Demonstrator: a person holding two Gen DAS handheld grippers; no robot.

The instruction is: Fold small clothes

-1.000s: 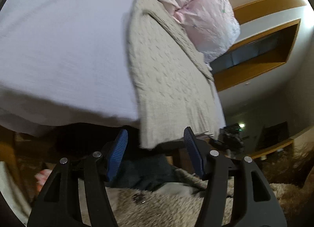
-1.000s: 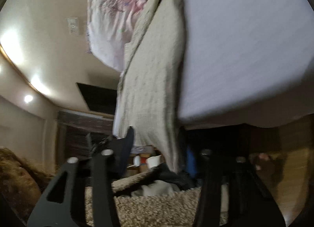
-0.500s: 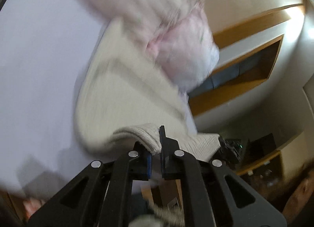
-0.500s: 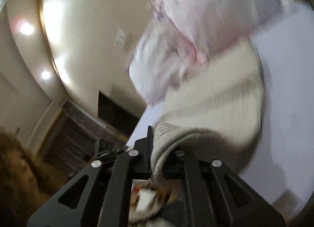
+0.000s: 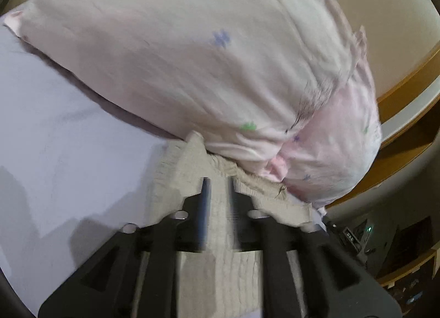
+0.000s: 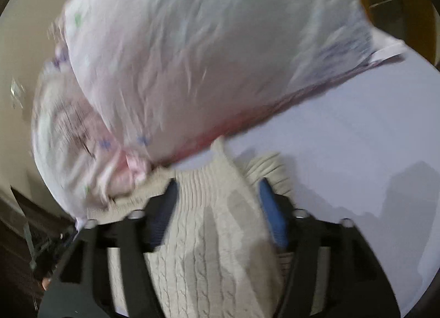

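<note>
A cream cable-knit sweater point(image 5: 178, 177) lies on the white bed sheet point(image 5: 68, 147), its far end against the pillow. It also shows in the right wrist view point(image 6: 209, 235). My left gripper point(image 5: 218, 180) hovers over the sweater's far part with a narrow gap between its jaws. My right gripper point(image 6: 217, 183) is open wide over the sweater near its ribbed edge. Both views are motion-blurred, and whether the left jaws still pinch fabric is unclear.
A large pink-white floral pillow point(image 5: 192, 51) lies just beyond the sweater, also seen in the right wrist view point(image 6: 192, 57). The bed sheet point(image 6: 343, 139) spreads to the side. A wooden wall shelf point(image 5: 407, 114) and dark furniture point(image 5: 385, 246) stand past the bed.
Both grippers shut on the sweater's near hem and carried it forward over the garment toward the pillow. The right gripper has now opened wide; the left has parted slightly.
</note>
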